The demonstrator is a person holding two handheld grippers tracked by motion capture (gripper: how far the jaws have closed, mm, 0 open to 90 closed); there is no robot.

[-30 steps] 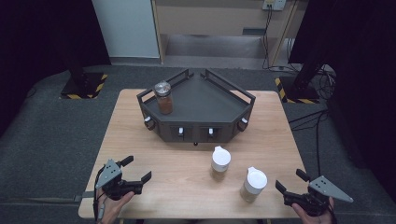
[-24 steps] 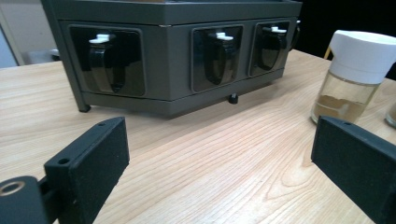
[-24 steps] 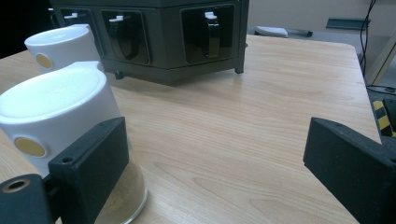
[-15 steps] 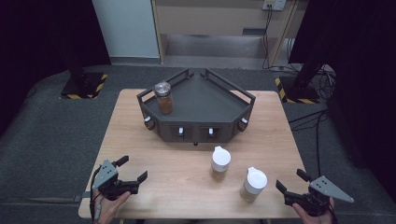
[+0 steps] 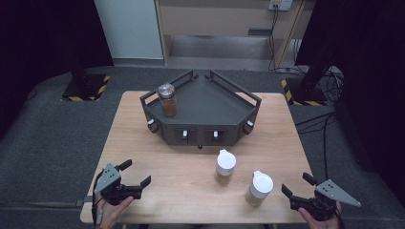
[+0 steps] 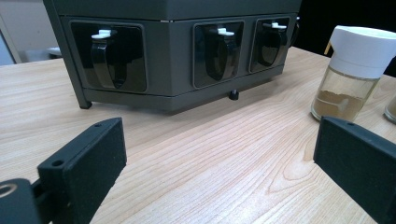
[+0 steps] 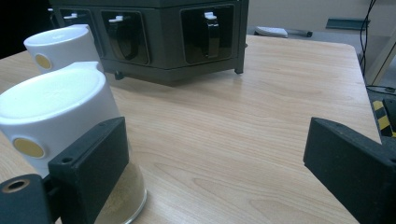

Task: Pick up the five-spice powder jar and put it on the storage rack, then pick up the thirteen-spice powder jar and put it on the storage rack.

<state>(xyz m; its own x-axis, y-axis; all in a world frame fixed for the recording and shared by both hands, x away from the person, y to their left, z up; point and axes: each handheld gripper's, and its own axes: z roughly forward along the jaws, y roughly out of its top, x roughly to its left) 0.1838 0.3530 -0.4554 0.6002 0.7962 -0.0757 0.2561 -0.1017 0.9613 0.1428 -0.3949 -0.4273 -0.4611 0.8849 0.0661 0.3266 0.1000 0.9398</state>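
two white-capped glass spice jars are seen standing upright on the counter toward its near right part: one jar (image 5: 260,188) near the near edge, just beside the right tongs (image 5: 298,192), the other jar (image 5: 225,166) a little farther in, near the middle. a third, metal-lidded jar (image 5: 167,99) is set on the left corner of the dark rack (image 5: 224,107) at the far middle. both the right tongs and the left tongs (image 5: 135,174) are held spread wide with nothing between them.

the near jar is judged light but rigid, its glass smooth, slippery and breakable; a grasp across the glass body just below the cap is advised, since the cap may pull off.

the counter is of pale wood grain, matte and level. it is surrounded by grey carpet, dark curtains and hazard-striped stand bases.
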